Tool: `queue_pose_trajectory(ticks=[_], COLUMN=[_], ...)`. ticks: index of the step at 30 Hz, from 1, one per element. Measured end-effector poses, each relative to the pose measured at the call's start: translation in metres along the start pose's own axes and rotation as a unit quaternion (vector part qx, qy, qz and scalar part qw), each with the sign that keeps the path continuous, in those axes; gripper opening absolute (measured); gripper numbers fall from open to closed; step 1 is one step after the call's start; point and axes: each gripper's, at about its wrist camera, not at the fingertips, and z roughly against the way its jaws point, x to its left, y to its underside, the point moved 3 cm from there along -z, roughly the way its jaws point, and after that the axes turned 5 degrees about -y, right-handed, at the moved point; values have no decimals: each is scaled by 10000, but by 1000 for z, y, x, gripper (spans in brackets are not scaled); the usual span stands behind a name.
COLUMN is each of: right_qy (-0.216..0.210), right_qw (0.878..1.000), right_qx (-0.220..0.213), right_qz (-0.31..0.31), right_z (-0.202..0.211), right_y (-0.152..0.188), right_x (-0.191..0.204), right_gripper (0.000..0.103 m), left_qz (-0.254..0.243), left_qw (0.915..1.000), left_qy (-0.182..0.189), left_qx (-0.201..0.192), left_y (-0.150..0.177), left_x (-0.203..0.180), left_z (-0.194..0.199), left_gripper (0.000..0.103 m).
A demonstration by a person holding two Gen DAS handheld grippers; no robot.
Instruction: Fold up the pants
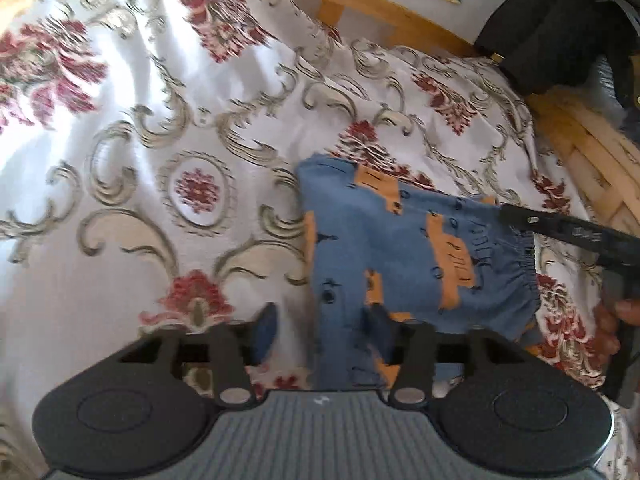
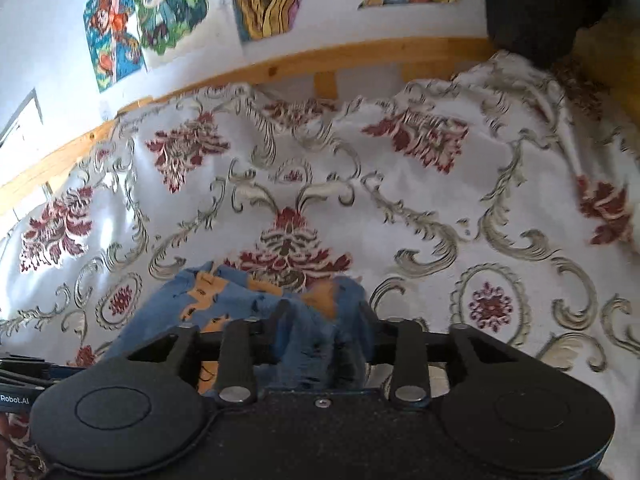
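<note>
Small blue pants with orange patches (image 1: 400, 248) lie partly folded on a floral bedspread (image 1: 160, 120). Their gathered waistband is on the right. In the left wrist view, my left gripper (image 1: 324, 320) is open at the near end of the pants, with a strip of the blue fabric lying between its fingers. A black finger (image 1: 560, 228) of the right gripper reaches over the waistband from the right, and a hand (image 1: 616, 320) holds that gripper. In the right wrist view, my right gripper (image 2: 322, 310) is shut on bunched blue fabric of the pants (image 2: 240, 300).
A wooden bed rail (image 1: 360, 4) runs along the far side of the bedspread (image 2: 400, 200), below a white wall with colourful posters (image 2: 160, 12). Dark clothing (image 1: 560, 20) and a wicker basket (image 1: 592, 160) sit at the far right.
</note>
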Motion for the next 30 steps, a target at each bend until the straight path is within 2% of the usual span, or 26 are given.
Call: queue_pose_trajectory(ticks=[1,3,5,6,8,10,14,18,23,30], right_qy=[48,200,269,314,427,489,812,964,1104,994], right_qw=[10000,9996,9990,9986,9974,9962,9930,9901,9891,9918], right_qx=[-50,-185,-350,-408,-566,-701,-828,-981,-815,-763], right_qz=[19,59,73,89,130,174,242,294,532,261], right_z=[7,26,49,61,84,107,143,171,176,175], right_y=[0,2,8,11,22,36,61,85,106,111], right_x=[1,8,19,25,39,55,83,101,110,103], right_gripper=[53,73,85,92,101,102,102,102,102,102], left_qz=[-38,-81,-86,-90,-119,-215,-522,-695,-791,-965], left_qw=[9999,9997,9993,9990,9978,9964,9929,9917,9907,9890], left_qy=[-94,-222,-335,-416,-566,-673,-875,-861,-858,-927], left_qx=[-15,-46,-114,-164,-325,-473,-613,-662,-703,-633], left_y=[0,0,0,1,5,11,30,52,76,86], left_x=[1,4,6,6,4,0,-13,-23,-28,-33], left_z=[4,14,27,34,49,63,85,100,111,111], left_gripper=[67,72,89,92,99,103,103,103,103,103])
